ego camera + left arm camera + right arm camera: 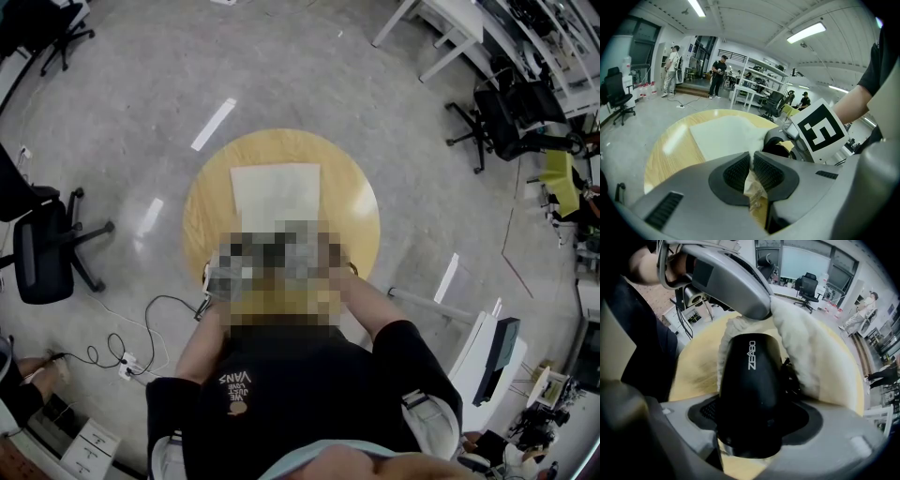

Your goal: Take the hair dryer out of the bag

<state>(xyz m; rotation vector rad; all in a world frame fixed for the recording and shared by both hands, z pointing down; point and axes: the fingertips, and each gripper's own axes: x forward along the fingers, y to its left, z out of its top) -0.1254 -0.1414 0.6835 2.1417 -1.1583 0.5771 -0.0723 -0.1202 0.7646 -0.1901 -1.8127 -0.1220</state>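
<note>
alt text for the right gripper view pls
A black hair dryer marked ZEABO is clamped in the right hand-held gripper, half out of a white bag on a round wooden table. Above, the left hand-held gripper pinches the bag's edge.

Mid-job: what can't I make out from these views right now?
- Head view: a mosaic patch hides the bag's near end on the table.
- Right gripper view: the hair dryer fills the right gripper, hiding pad contact; its far end is buried in the bag.
- Left gripper view: the marker cube blocks most of the hair dryer.
</note>
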